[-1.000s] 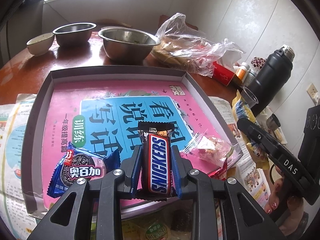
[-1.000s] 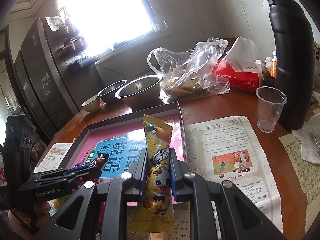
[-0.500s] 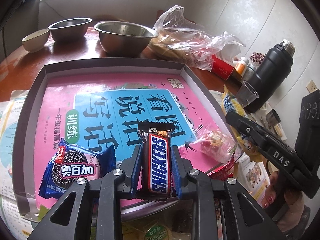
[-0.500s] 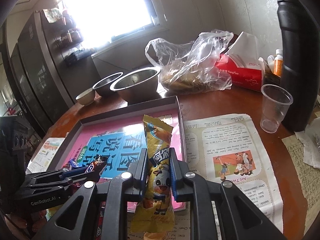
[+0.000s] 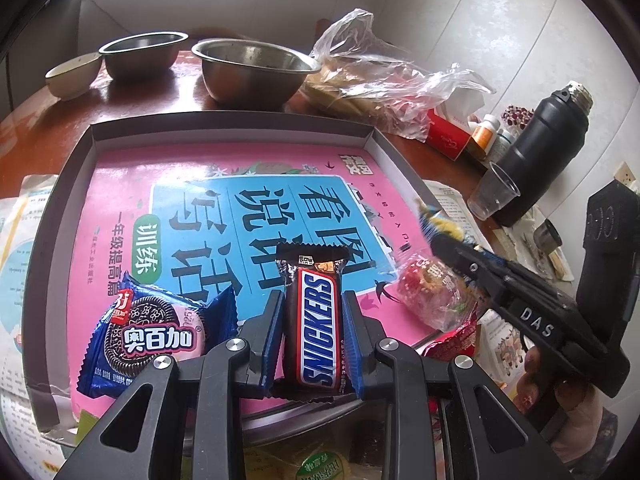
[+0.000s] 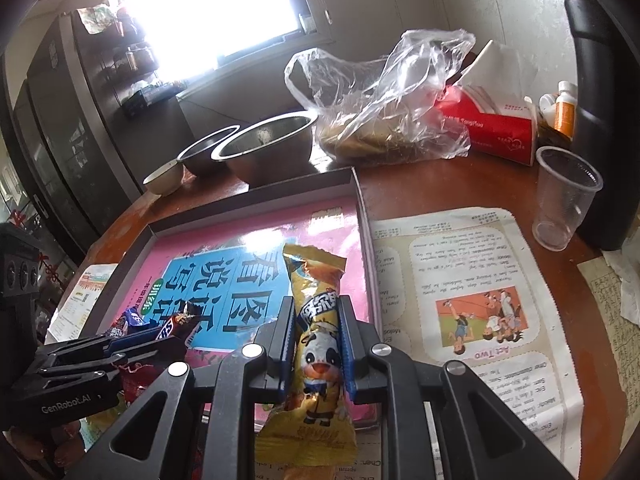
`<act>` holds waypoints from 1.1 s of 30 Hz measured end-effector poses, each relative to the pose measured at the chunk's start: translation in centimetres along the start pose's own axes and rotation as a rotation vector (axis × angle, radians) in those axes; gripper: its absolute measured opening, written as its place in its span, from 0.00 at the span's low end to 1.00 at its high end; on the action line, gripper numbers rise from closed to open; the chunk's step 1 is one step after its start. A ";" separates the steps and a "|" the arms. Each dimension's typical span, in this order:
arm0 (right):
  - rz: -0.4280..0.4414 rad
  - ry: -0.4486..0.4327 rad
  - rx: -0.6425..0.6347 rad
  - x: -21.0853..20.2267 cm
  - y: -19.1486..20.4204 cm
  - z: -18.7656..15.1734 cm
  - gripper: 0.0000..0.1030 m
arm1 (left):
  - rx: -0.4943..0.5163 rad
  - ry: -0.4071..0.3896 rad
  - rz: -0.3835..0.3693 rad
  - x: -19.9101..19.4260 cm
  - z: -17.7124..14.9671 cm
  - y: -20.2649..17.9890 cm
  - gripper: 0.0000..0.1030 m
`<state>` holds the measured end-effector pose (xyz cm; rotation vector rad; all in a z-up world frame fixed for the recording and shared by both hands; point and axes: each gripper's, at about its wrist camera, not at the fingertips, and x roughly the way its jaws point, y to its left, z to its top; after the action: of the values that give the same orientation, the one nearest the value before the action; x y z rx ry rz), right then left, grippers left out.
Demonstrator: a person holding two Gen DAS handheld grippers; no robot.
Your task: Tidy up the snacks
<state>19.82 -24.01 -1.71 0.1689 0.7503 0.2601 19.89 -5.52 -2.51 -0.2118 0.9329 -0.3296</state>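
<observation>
Left gripper [image 5: 312, 312] clamps Snickers bar [image 5: 316, 312], long axis pointing far, above tray's [image 5: 232, 128] near edge; right gripper [image 6: 316, 344] grips yellow snack packet [image 6: 318, 320] likewise, over near-right corner.

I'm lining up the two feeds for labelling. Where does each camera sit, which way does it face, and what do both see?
Left wrist: sits on the left gripper, looking forward and down over the tray; shows its fingers shut on the Snickers bar, plus the right gripper and a hand.
Right wrist: sits on the right gripper, facing the window; shows its fingers shut on the yellow snack packet, plus the left gripper.
Shared: tray, two steel bowls, plastic bag, clear cup.
</observation>
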 end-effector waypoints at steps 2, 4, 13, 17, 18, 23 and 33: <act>0.004 0.011 -0.004 0.3 0.2 -0.1 0.20 | -0.001 -0.001 0.002 0.0 0.0 0.0 0.28; 0.016 0.024 -0.005 0.7 0.4 -0.3 0.20 | -0.003 -0.001 0.002 0.0 0.1 0.0 0.28; 0.040 0.034 -0.008 0.9 1.2 -0.9 0.21 | -0.007 -0.002 0.006 0.1 0.1 0.2 0.28; 0.038 0.035 -0.006 0.9 1.3 -0.8 0.21 | -0.006 -0.002 0.010 0.1 0.1 0.2 0.28; 0.034 0.034 -0.004 0.9 1.4 -0.9 0.21 | -0.006 -0.002 0.009 0.1 0.1 0.2 0.28; 0.028 0.036 -0.002 0.9 1.4 -0.8 0.21 | -0.011 -0.004 0.010 -0.1 0.0 0.3 0.28; 0.010 0.011 -0.012 -0.3 0.8 -0.7 0.21 | -0.018 -0.005 0.014 -0.1 0.0 0.4 0.28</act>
<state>18.98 -23.30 -1.75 0.1604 0.7584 0.2746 19.89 -5.10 -2.53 -0.2222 0.9321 -0.3073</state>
